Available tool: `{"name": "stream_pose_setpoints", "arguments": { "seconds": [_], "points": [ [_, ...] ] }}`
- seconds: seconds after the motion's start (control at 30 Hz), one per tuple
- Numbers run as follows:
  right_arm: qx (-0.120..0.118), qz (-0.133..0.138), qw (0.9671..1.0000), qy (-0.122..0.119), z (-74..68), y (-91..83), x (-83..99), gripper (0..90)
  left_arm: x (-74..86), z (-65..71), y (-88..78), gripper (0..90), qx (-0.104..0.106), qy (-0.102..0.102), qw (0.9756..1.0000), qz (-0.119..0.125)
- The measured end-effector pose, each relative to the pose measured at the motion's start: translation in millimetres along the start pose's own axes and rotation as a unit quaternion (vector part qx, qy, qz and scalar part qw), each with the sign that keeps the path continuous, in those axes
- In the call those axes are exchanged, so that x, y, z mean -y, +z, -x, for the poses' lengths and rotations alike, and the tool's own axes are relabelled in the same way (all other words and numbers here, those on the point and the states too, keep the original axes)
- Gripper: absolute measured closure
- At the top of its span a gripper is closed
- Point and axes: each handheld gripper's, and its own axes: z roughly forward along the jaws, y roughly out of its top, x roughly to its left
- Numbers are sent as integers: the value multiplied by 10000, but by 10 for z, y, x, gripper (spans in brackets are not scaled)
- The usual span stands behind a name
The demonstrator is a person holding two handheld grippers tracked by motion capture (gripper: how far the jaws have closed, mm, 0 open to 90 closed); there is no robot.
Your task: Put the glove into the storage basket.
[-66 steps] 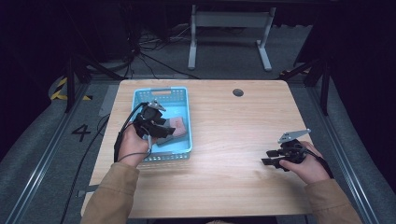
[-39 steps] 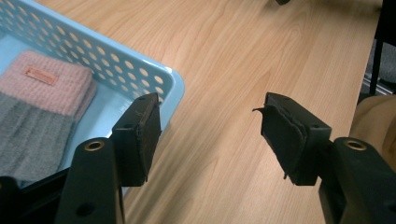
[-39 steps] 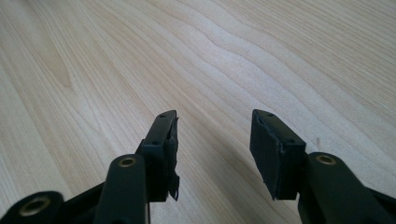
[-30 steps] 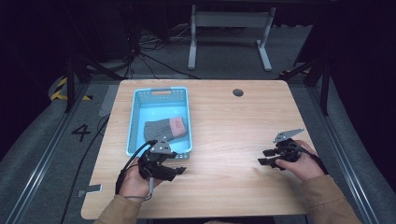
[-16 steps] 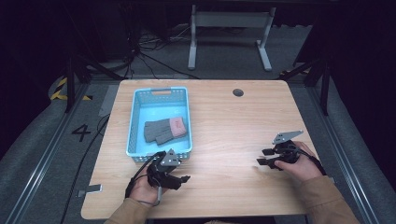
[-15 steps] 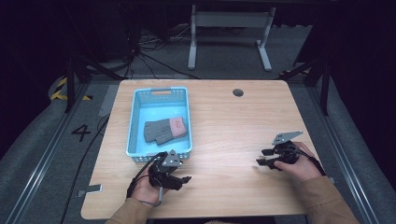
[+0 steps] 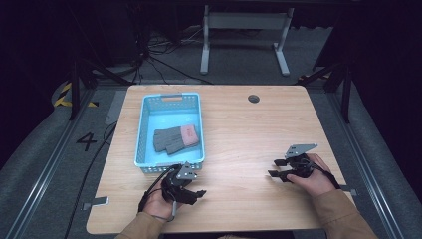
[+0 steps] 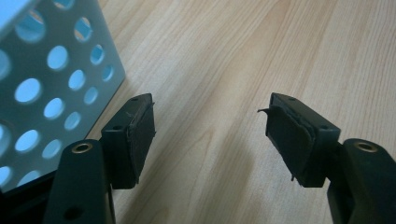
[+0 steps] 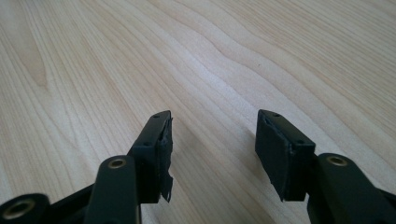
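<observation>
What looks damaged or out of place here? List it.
The pads of the right gripper look worn: a ragged flap hangs from one pad's lower edge. The left gripper has a frayed sliver curling off a pad's tip. The gloves lie tidily in the blue basket.

A lab-like recording bay: dark curtained surroundings, floor cables [image 7: 164, 59], taped floor number [image 7: 86, 142], lone wooden table [image 7: 249, 129].

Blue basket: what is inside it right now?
Inside the blue basket lies a pair of grey gloves with a pink cuff patch, flat on its floor. Whatever is beneath the gloves is covered.
</observation>
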Motion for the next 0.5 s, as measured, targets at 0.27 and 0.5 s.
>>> {"name": "stream_pose_setpoints", "arguments": {
  "seconds": [0.27,0.5],
  "points": [
    [45,60,10000,18,8,-24,2,459,-1,-8,4,330,-13,-14,10000,-25],
    [55,77,10000,22,12,-24,0,459,11,-31,-2,323,-39,-47,10000,-55]
  ]
}}
